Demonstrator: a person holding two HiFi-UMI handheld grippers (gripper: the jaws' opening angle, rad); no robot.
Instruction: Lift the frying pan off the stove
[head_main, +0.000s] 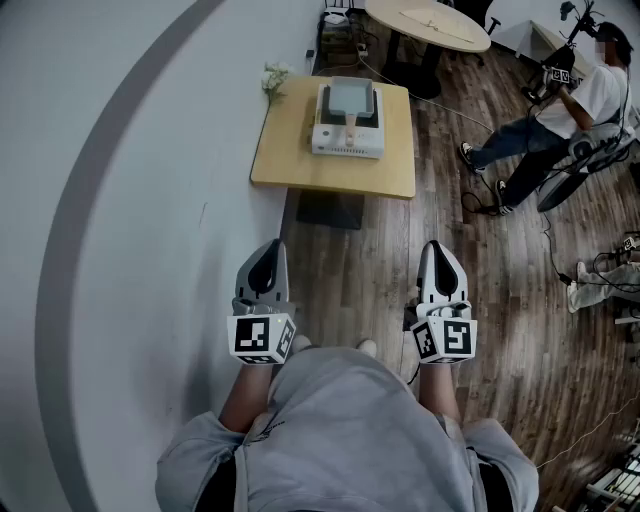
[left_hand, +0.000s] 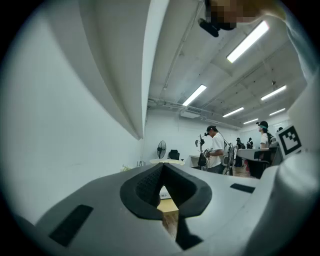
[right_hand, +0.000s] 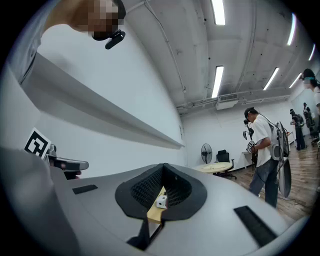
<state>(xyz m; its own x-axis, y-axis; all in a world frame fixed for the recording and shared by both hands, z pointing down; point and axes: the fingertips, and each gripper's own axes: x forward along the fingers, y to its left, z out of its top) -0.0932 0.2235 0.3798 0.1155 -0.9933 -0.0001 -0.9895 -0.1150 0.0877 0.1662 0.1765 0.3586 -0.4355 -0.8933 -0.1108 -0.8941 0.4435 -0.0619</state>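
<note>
On the small wooden surface (head_main: 300, 165) against the wall (head_main: 130, 200), ahead of the operator: a white stove (head_main: 347, 141) with the frying pan (head_main: 349, 97) sitting on top. The pan is grey and squarish, and its tan handle (head_main: 351, 122) points back toward the operator. It is not lifted and nothing touches it. A sprig of flowers (head_main: 273, 78) stands at the far-left corner, near the stove but apart from it.

Both tools are well short of the surface, with open wood floor (head_main: 380, 270) between.
- Left tool (head_main: 268, 247): jaws pressed together, nothing in them. Only a sliver of the surface shows through the notch behind the tips.
- Right tool (head_main: 438, 246): the same, closed and empty. The stove shows small through its notch (right_hand: 161, 201).

Risks, as I judge them:
- Neither tool can take the handle as it is, so one must open before it arrives or it will just nudge the pan.
- The handle is narrow. A grip on it alone, far from the pan's weight, could let the pan droop or twist.
- The stove looks light, and a lift that snags could drag it toward the edge.
- A cable (head_main: 430, 100) trails on the floor to the right of the surface. That could catch a foot on the walk in.

Pose: the tools are held out from the waist, side by side and apart. They point forward, roughly level, with the marker cubes toward the body. The left one runs close along the wall.

Beyond are a round table (head_main: 430, 22) and a seated person (head_main: 560, 120), off to the right and clear of the path.
</note>
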